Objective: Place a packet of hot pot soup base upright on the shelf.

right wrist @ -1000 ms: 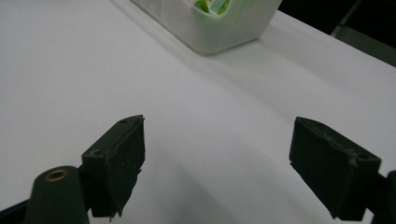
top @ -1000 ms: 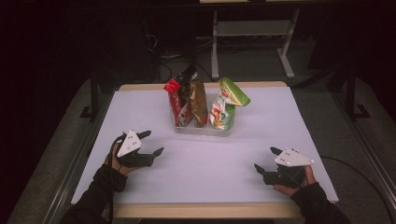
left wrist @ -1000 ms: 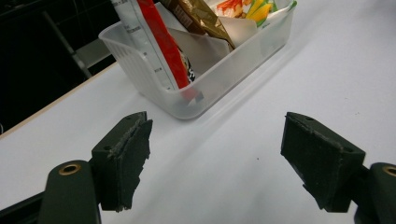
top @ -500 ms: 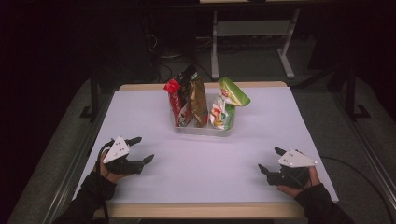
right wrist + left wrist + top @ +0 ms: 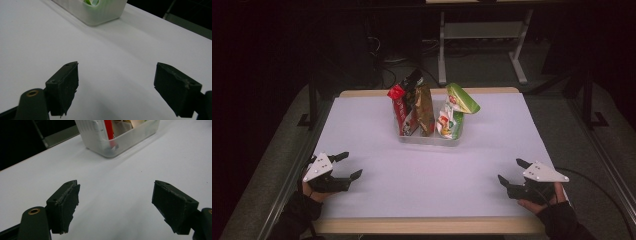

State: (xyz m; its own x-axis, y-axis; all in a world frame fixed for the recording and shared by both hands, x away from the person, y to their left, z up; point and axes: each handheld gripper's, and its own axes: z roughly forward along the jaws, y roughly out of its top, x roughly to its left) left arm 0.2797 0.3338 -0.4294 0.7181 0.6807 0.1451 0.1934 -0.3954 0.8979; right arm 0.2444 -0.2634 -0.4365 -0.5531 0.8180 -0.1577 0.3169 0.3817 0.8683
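Claws both empty: the left claw [image 5: 346, 167] sits at the near-left corner of the white tabletop [image 5: 422, 185], jaws spread wide with nothing between them, and the right claw [image 5: 510, 176] sits near the near-right edge, jaws equally wide and bare. Compared with a second ago, the left hand [image 5: 314, 187] has drawn back toward the near-left edge and the right hand [image 5: 542, 197] has slid a little outward to the right, so both now lie well apart from the clear rectangular plastic bin [image 5: 430, 137] at the middle far part of the tabletop. Judgement: this looks like a retreat to a rest pose, so the packing looks finished, or paused, with no grasp under way. Bin contents: a red snack packet [image 5: 399, 107] standing at its left end, a brown-gold foil packet [image 5: 424, 107] upright just beside it, touching, and a green and white snack bag [image 5: 454, 112] at the right end, its top flopping over to the right above the rim. All three stand inside the bin, tops well above the wall. In the left gripper view the bin's corner [image 5: 120, 138] shows ahead with the red packet [image 5: 109, 128] inside; in the right gripper view the bin's other end [image 5: 100, 13] shows a bit of the green bag [image 5: 90, 2]. Nothing lies loose on the tabletop.
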